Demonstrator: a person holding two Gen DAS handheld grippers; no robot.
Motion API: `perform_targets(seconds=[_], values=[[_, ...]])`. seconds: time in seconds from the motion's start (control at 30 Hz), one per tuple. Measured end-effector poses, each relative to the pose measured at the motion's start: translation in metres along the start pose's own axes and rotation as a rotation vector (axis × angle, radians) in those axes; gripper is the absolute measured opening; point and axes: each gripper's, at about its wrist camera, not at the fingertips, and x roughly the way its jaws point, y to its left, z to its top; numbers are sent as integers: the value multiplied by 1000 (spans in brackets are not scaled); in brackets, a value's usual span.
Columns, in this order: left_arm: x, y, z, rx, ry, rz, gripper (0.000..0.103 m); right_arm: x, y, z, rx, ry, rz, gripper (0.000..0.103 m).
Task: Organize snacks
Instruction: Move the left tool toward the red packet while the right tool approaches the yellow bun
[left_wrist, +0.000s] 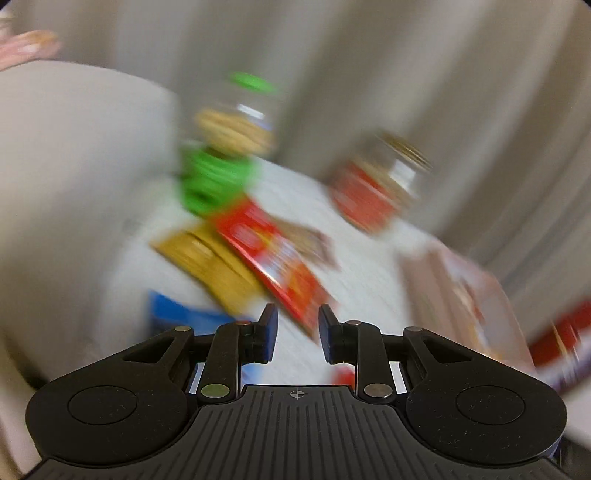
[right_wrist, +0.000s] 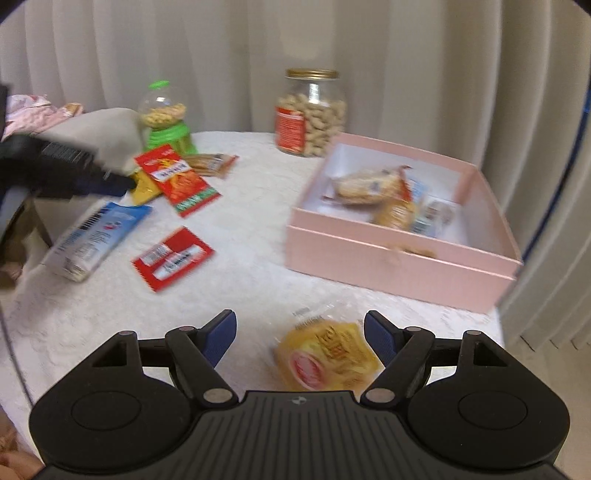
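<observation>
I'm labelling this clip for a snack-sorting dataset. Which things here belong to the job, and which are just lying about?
Job:
pink box
yellow snack pack
long red packet
small red packet
blue-white packet
right gripper
left gripper

Lying about:
peanut jar
green dispenser
curtain

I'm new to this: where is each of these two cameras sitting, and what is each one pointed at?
Left wrist view: rides on the left gripper, looking along its open fingers, blurred, toward the red packet and green dispenser.
Right wrist view: rides on the right gripper, open above a yellow snack bag, facing the pink box; the left gripper shows at left.
Shared: both see the peanut jar, green dispenser, red packet and white table.
</observation>
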Motion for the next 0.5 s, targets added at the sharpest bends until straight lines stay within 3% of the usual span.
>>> perform_targets(seconds=[0.17, 0.27, 0.37, 0.5], values=[[19, 18, 22, -40, -15, 76, 28, 12, 26, 3, -36, 11, 59, 77], [26, 23, 18, -59, 26, 63, 28, 20, 35, 4, -46, 24, 66, 77], [21, 18, 3, -9, 71, 32, 28, 26, 37, 1, -29, 32, 78, 77], [6, 12, -18, 107, 99, 47, 28, 32, 43, -6, -53, 35, 52, 78]])
